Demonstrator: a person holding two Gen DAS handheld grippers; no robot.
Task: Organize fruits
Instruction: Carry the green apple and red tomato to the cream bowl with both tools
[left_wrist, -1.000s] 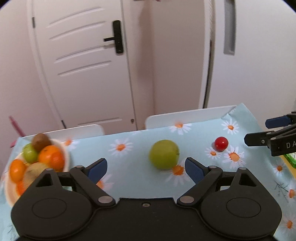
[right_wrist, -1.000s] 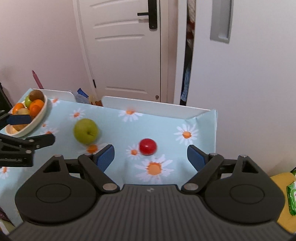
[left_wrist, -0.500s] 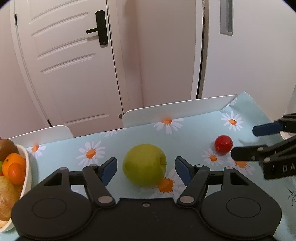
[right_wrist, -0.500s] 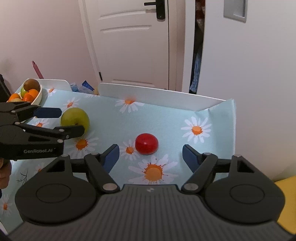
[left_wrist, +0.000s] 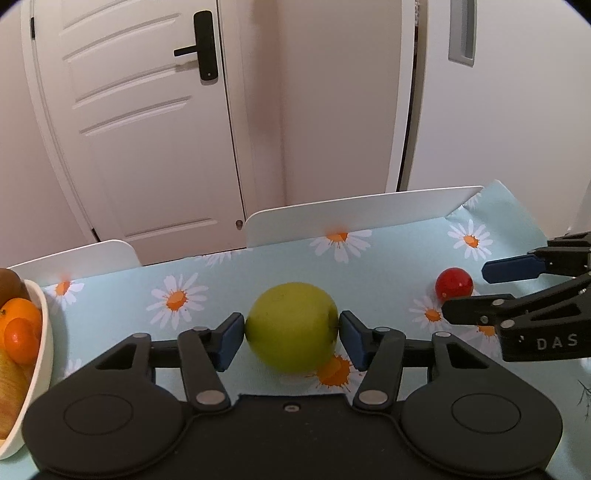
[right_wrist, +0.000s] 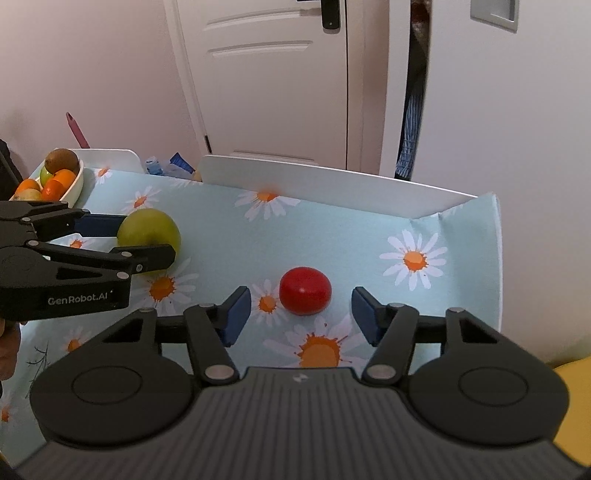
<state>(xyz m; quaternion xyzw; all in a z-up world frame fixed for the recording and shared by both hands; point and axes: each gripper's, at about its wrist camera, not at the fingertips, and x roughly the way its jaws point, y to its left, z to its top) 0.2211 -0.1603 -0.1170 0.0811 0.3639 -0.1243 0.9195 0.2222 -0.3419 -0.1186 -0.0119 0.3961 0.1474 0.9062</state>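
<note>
The left gripper (left_wrist: 291, 334) is closing its blue-padded fingers on the round green apple (left_wrist: 291, 326), which lies on the daisy-printed light blue table (left_wrist: 388, 266), and the pads seem to touch both its sides; it is best to press at the widest part and lift straight up before carrying it to the white bowl of fruits (left_wrist: 37, 354). The right gripper (right_wrist: 301, 308) is closing too, but its fingers do not touch yet the small round red fruit (right_wrist: 305, 291) lying between them on the table. One second ago both grippers were higher and farther back, with fingers spread wide.

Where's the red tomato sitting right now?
In the right wrist view the red tomato sits on the daisy tablecloth between the closing right tool's pads, untouched, right of the green apple.
</note>
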